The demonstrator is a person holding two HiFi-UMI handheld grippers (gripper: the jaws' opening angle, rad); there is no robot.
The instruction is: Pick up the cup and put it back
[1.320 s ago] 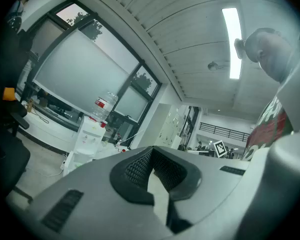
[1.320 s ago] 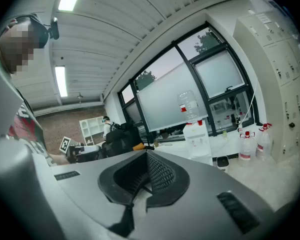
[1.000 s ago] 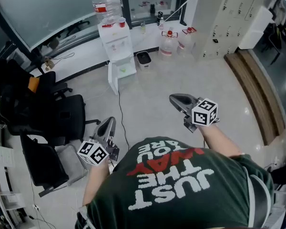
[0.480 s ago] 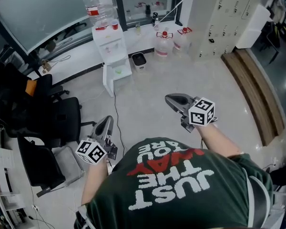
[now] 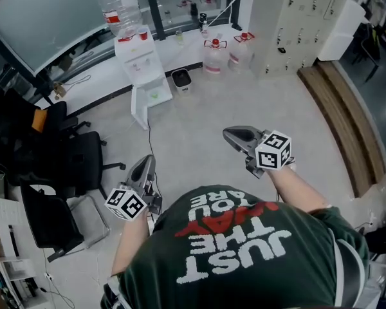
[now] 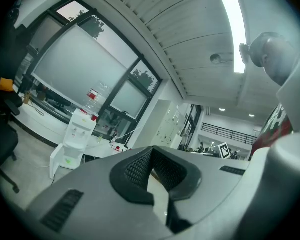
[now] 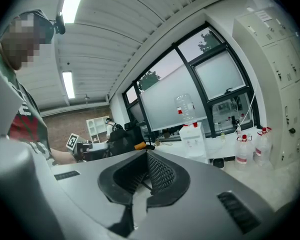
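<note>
Holding left gripper (image 5: 146,165) and right gripper (image 5: 230,134) out front, both sets of jaws sitting closed on nothing | cup (image 5: 143,35) is standing far ahead atop dispenser (image 5: 141,66) | best bet: closing distance first, opening right jaws before reaching.

Tiny red cup (image 5: 143,35), perhaps, indistinct

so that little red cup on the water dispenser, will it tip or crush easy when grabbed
Probably light, since the red cup looks small atop the water dispenser. Perched high, it could tip if nudged sideways. Its material is too distant to judge.
</note>
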